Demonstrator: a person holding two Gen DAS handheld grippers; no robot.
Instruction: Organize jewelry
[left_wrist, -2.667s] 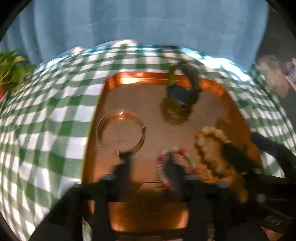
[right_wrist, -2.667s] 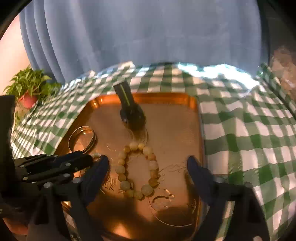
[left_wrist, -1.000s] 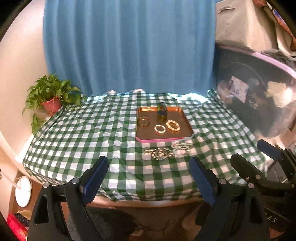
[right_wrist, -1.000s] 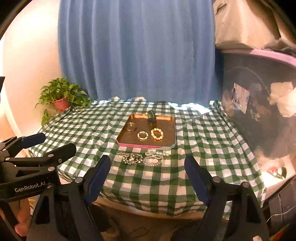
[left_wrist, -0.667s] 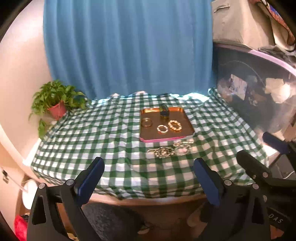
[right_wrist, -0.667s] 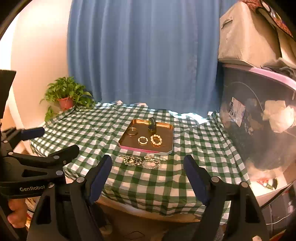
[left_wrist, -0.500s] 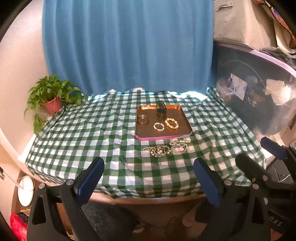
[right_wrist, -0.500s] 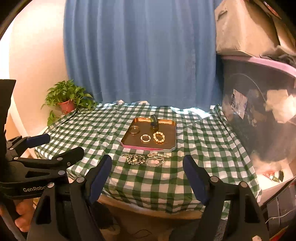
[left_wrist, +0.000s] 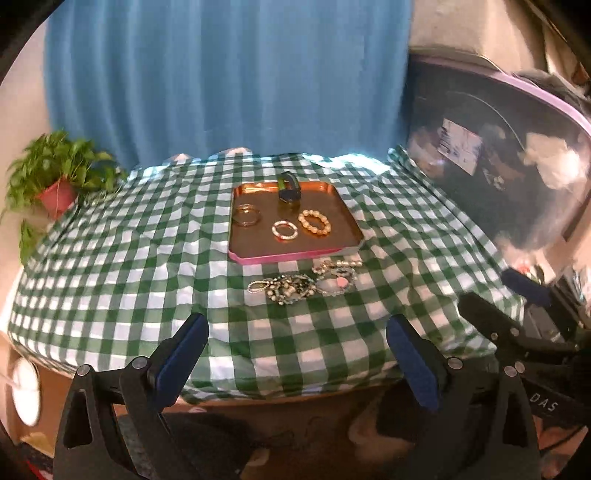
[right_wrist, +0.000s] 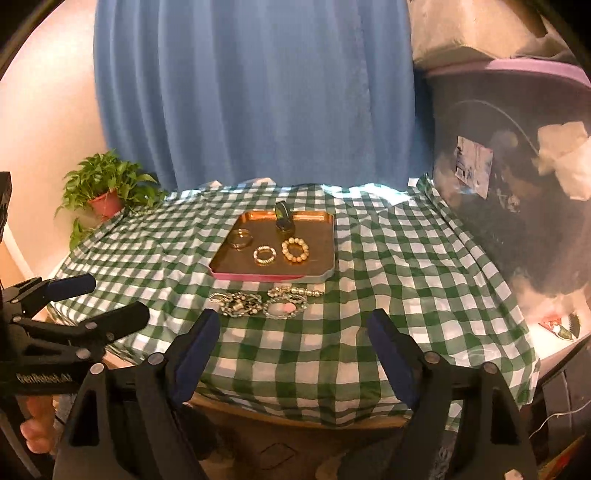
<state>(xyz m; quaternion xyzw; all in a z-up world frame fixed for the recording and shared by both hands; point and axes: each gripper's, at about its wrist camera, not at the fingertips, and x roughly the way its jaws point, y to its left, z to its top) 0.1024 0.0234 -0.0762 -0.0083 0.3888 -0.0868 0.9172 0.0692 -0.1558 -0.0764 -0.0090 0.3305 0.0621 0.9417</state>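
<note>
A copper tray (left_wrist: 343, 236) (right_wrist: 325, 258) sits on the green checked tablecloth (left_wrist: 129, 266) (right_wrist: 406, 277). On it lie thin metal bangles (left_wrist: 246, 215) (right_wrist: 240, 238), a small beaded bracelet (left_wrist: 284, 230) (right_wrist: 265, 254), a cream bead bracelet (left_wrist: 314, 222) (right_wrist: 294, 250) and a dark wristband (left_wrist: 289, 187) (right_wrist: 283, 216). A pile of beaded necklaces (left_wrist: 303, 282) (right_wrist: 258, 301) lies on the cloth before the tray. My left gripper (left_wrist: 297, 350) and right gripper (right_wrist: 293, 339) are open and empty, held back from the table's front edge. The left gripper also shows in the right wrist view (right_wrist: 85, 306).
A potted plant (left_wrist: 55, 177) (right_wrist: 107, 188) stands at the table's far left. A blue curtain (left_wrist: 221, 81) hangs behind. A large dark storage bin (left_wrist: 498, 166) (right_wrist: 517, 184) stands at the right. The table's front edge (right_wrist: 295, 410) lies just before the fingers.
Both grippers have pulled far back from the tray, where they were close over the bracelets. In the last second both views drifted slightly closer to the table.
</note>
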